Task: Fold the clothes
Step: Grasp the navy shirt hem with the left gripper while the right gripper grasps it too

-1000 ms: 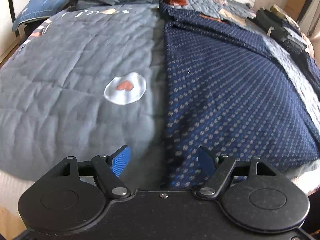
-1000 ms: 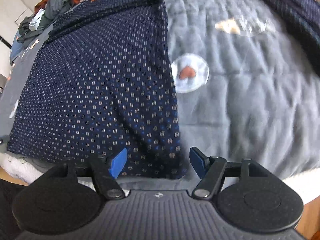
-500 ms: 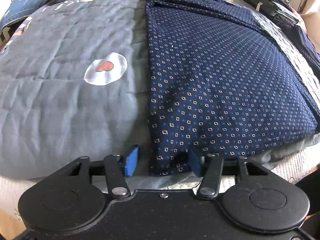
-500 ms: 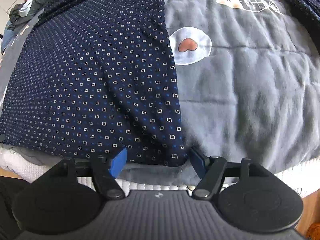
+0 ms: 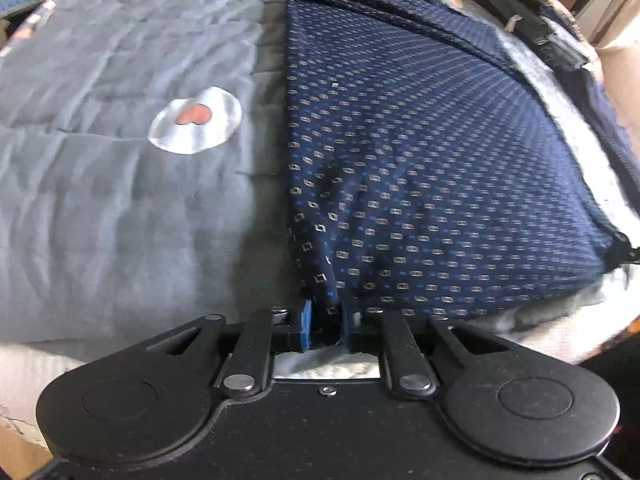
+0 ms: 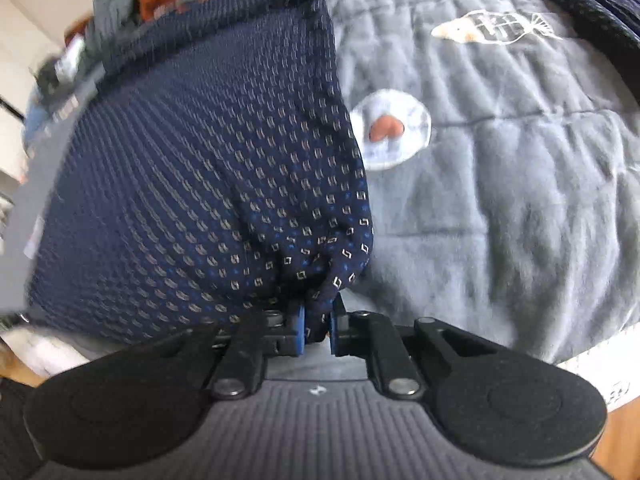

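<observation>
A navy shirt with small white and blue squares (image 5: 420,152) lies spread on a grey quilt (image 5: 120,200). My left gripper (image 5: 327,322) is shut on the shirt's near left corner at the bed's front edge. In the right wrist view the same shirt (image 6: 208,168) fills the left half. My right gripper (image 6: 318,326) is shut on its near right corner, where the cloth bunches and lifts a little.
The quilt carries white round patches with a red heart (image 5: 196,120) (image 6: 394,134) and a fish drawing (image 6: 492,26). Dark folded clothes (image 5: 536,36) lie at the far right of the bed. More clothes (image 6: 116,12) are piled at the far end.
Both grippers moved forward to the shirt's near hem and shut on its two corners. They were open half a second ago. The cloth now bunches at each grip.
</observation>
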Available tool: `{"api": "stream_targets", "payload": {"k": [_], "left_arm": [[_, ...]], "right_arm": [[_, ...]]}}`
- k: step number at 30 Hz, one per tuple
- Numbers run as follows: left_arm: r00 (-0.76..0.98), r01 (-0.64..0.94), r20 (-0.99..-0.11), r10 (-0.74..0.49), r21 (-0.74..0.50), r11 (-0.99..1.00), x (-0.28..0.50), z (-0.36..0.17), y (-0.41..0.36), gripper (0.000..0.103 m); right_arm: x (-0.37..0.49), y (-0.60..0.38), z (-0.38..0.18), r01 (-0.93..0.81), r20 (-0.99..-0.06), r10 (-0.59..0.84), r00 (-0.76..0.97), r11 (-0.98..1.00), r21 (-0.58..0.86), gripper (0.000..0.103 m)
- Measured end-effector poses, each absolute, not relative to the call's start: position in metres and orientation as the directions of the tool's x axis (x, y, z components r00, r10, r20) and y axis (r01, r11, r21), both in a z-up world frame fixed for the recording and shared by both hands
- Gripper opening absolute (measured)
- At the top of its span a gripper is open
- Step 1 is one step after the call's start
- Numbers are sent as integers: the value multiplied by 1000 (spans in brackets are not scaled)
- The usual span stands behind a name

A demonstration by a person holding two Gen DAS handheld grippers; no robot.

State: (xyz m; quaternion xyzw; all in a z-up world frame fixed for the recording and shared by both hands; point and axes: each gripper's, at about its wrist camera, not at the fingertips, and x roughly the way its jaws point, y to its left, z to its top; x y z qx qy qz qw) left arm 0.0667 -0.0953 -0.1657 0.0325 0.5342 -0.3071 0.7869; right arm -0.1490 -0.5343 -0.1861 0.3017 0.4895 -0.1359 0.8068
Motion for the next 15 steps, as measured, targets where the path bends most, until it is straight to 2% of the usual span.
{"api": "stream_targets", "payload": {"k": [8,15], "left_arm": [[293,569,-778,-556,-325,755,69,-93,-61,7],[306,637,-774,-554,-265,723,47,-59,-48,7]], "right_arm": [[-167,-548,-137,450,-800,118,588,774,445,9],[-178,-542,-106,377,-756,155,636,792,480,9]]}}
